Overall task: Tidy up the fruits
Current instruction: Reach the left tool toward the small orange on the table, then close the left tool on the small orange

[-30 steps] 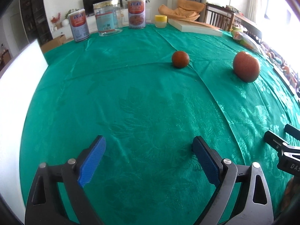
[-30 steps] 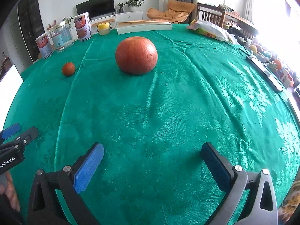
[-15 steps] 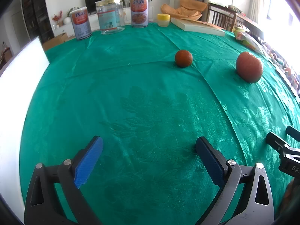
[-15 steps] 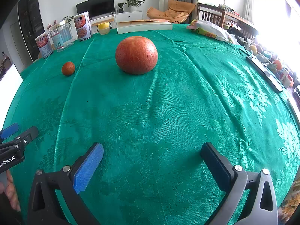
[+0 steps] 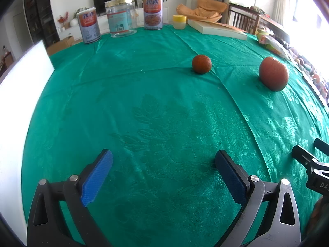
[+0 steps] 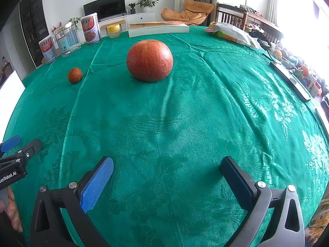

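left wrist view: the left claw (image 5: 163, 167) hangs released over the green counter (image 5: 144, 94), nothing between its blue pads. a small brown fruit (image 5: 201, 64) sits mid-counter, a big red apple (image 5: 273, 73) well to its right. along the far edge, two labelled tins (image 5: 88, 28) (image 5: 153, 12) stand closed, contents hidden, flanking a clear jar (image 5: 121, 17) that looks empty, and a yellow-lidded tub (image 5: 179, 21) sits further right.

right wrist view: the right claw (image 6: 166, 170) is spread wide too, gripping nothing. the apple (image 6: 149, 60) stands straight ahead, apart from the pads; the small fruit (image 6: 74, 75) lies off to its left. the clear jar (image 6: 67, 40) stands between the tins.
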{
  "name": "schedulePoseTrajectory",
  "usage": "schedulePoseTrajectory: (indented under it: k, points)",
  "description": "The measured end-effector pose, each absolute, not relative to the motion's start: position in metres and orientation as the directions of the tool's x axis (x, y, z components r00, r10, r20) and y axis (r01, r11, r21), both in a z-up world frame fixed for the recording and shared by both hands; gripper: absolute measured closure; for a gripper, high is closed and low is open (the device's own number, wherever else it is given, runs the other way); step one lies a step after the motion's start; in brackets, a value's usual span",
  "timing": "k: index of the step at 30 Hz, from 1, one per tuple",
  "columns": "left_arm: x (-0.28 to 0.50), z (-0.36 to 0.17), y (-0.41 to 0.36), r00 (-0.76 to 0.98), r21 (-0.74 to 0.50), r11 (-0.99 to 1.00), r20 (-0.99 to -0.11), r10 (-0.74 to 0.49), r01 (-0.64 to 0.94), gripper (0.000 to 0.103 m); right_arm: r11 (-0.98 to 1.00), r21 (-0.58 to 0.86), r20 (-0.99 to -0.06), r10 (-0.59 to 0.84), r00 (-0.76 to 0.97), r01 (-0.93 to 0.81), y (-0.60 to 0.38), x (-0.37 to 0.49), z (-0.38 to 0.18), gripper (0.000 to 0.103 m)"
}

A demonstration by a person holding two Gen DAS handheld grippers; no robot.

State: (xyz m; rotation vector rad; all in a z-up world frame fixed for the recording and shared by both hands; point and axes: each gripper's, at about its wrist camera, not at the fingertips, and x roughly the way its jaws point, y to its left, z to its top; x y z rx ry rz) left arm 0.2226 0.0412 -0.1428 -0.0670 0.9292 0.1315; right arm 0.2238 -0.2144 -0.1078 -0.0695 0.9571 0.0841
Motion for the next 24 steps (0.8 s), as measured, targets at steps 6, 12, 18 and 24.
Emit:
schedulePoseTrajectory:
  k: [6,12,18,24]
  points:
    - [0.228,-0.140,0.043,0.577,-0.045,0.997,-0.817,0.003,-0.070,0.003,0.995,-0.022,-0.819,0.041,0.573,-0.102,-0.214,0.224,-0.108,0.000]
    - [0.285,-0.118,0.040,0.593,-0.183,0.983,-0.793,-0.141,-0.012,0.004,0.994,-0.022,-0.819,0.041,0.573,-0.103,-0.214,0.224,-0.108,0.000]
    - [0.348,-0.124,0.027,0.629,-0.087,0.996,-0.775,-0.060,-0.012,0.005,0.995,-0.022,-0.818,0.041,0.573,-0.102,-0.215,0.224,-0.108,0.000]
    - [0.359,-0.137,0.021,0.624,-0.048,0.999,-0.781,-0.040,0.004,0.050,0.994,-0.022,-0.818,0.041,0.573,-0.103,-0.214,0.224,-0.108,0.000]
